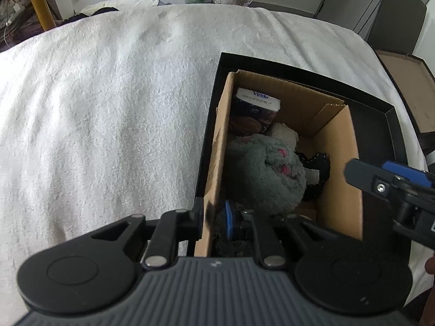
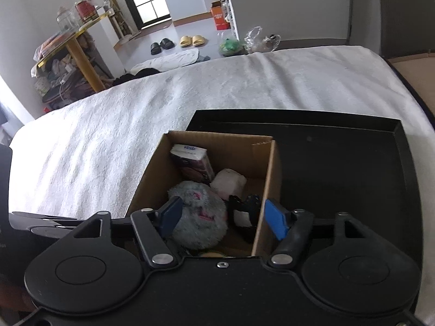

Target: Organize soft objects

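Observation:
A cardboard box (image 1: 342, 146) (image 2: 152, 179) stands in a black tray (image 1: 299, 68) (image 2: 339, 163). In it lie a grey plush toy (image 1: 266, 174) (image 2: 201, 222), a Vinda tissue pack (image 1: 255, 111) (image 2: 193, 163), a white soft wad (image 1: 285, 133) (image 2: 228, 182) and a black lacy item (image 1: 316, 168) (image 2: 244, 206). My left gripper (image 1: 214, 214) straddles the box's near left wall, jaws barely apart, the blue pad a little off the cardboard. My right gripper (image 2: 224, 220) is open over the box. Its left pad sits beside the plush, its right pad outside the right wall.
White towelling (image 1: 108, 108) (image 2: 108, 141) covers the surface left of and beyond the tray. A brown flat carton (image 1: 407, 87) lies off the right edge. On the floor beyond are slippers (image 2: 191, 40), plastic bags (image 2: 261, 40) and a yellow-legged table (image 2: 81, 54).

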Motion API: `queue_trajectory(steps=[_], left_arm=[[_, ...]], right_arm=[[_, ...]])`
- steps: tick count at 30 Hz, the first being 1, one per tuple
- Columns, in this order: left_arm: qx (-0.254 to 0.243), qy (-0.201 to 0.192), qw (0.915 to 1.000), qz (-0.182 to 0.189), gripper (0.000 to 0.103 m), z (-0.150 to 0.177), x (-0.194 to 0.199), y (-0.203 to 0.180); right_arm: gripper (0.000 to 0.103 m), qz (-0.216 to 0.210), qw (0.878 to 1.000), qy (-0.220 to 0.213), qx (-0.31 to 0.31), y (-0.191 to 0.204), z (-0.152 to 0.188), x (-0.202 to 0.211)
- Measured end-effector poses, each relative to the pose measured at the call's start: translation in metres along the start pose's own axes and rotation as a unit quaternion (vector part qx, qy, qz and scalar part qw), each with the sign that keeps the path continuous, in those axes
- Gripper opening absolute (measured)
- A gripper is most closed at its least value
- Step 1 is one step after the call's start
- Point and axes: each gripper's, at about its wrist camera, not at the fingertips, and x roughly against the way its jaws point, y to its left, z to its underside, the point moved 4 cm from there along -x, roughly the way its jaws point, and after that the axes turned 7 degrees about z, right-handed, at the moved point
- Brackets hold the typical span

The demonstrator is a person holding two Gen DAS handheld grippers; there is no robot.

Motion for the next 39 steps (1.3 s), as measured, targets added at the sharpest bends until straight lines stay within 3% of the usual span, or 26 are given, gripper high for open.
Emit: queue_trajectory(steps=[10,15,17,31,35,39], left_arm=[[-0.011,-0.026,0.9996,0.008,0.019,0.004,0.037,-0.017],[-0.018,-0.041,0.9989,0.009,0.046,0.009,0.059,-0.028],[-0.02,-0.047,0.9987,0.007,0.051,0.011,0.067,-0.032],[-0.036,-0.078,0.9961,0.02,0.08,0.032,0.116,-0.053],[-0.039,-0.086,0.9953,0.022,0.091,0.04,0.128,-0.057],[-0.05,-0.089,0.9947,0.012,0.093,0.049,0.139,-0.061]], right_arm=[[0.073,0.009,0.999,-0.007,-0.044,-0.037,0.012,0.032],[0.082,0.012,0.998,-0.015,-0.054,-0.049,0.015,0.05],[0.083,0.015,0.998,-0.019,-0.057,-0.054,0.018,0.059],[0.103,0.023,0.996,-0.044,-0.074,-0.074,0.035,0.108],[0.103,0.019,0.996,-0.054,-0.074,-0.077,0.04,0.124],[0.103,0.02,0.995,-0.058,-0.077,-0.078,0.044,0.136]])
